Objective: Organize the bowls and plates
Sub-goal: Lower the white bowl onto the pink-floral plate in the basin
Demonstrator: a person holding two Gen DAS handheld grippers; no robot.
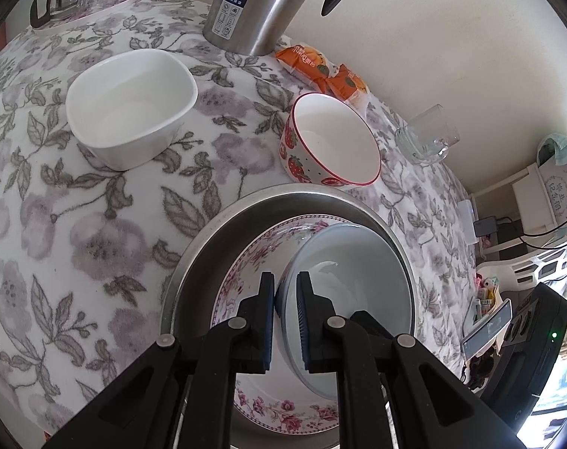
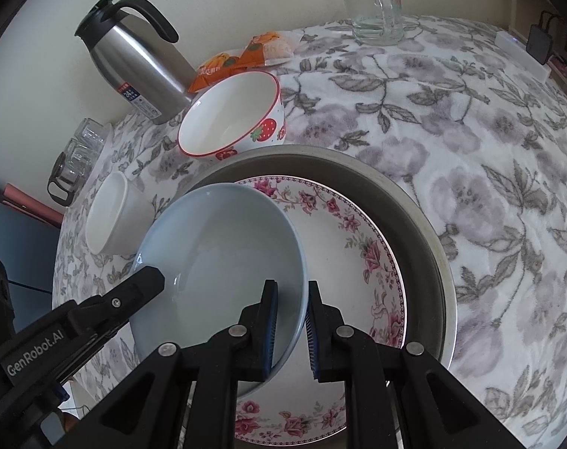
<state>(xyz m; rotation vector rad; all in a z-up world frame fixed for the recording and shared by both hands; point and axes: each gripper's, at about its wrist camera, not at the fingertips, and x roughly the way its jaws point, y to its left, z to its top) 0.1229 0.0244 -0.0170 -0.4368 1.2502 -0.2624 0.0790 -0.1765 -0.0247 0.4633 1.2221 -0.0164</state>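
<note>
**Both grippers clamped on blue bowl over flowered plate**

Fingers of the left gripper (image 1: 285,292) are pinched on one rim of the blue bowl (image 2: 223,247); fingers of the right gripper (image 2: 291,299) are pinched on the opposite rim. Bowl sits tilted over the flowered plate (image 2: 354,247), which lies inside the metal pan (image 2: 421,232). Whether the bowl touches the plate cannot be told. Strawberry bowl (image 1: 332,142) stands just beyond the pan, touching or nearly touching its rim. White square bowl (image 1: 130,104) stands apart from the pan. Steel flask (image 1: 261,3), orange snack packets (image 1: 320,67) and glass mug (image 2: 373,7) stand farther from the pan, by the wall.
</note>
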